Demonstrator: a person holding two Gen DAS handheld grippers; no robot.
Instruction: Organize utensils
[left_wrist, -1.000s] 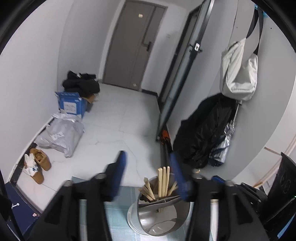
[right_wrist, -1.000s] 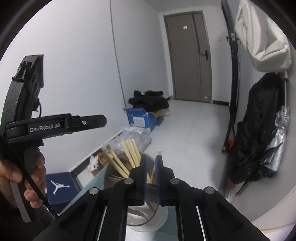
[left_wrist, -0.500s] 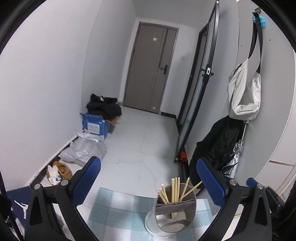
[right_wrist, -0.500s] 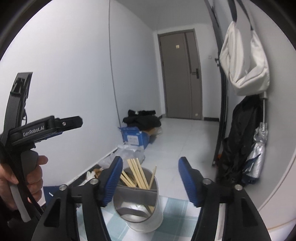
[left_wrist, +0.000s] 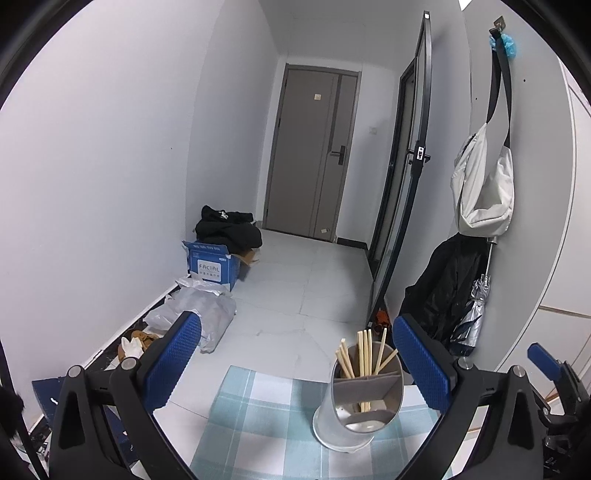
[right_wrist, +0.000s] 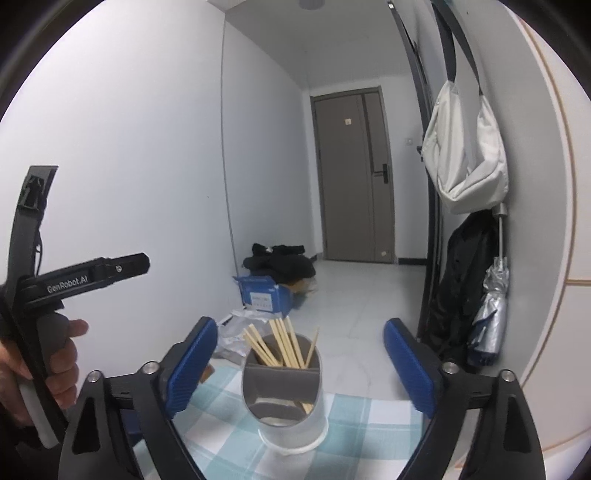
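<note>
- Two blue-padded black grippers face a round grey metal utensil holder (right_wrist: 282, 398) on a pale blue checked cloth (left_wrist: 258, 417).
- Left gripper (left_wrist: 295, 369): jaws wide, nothing between them; holder just right of centre.
- Right gripper (right_wrist: 297, 369): jaws opening, holder between them, pads clear of it.
- Pale wooden chopsticks (right_wrist: 280, 345) stand bunched in the holder's rear compartment.
- A hand (right_wrist: 55, 369) grips the left tool's handle.
</note>
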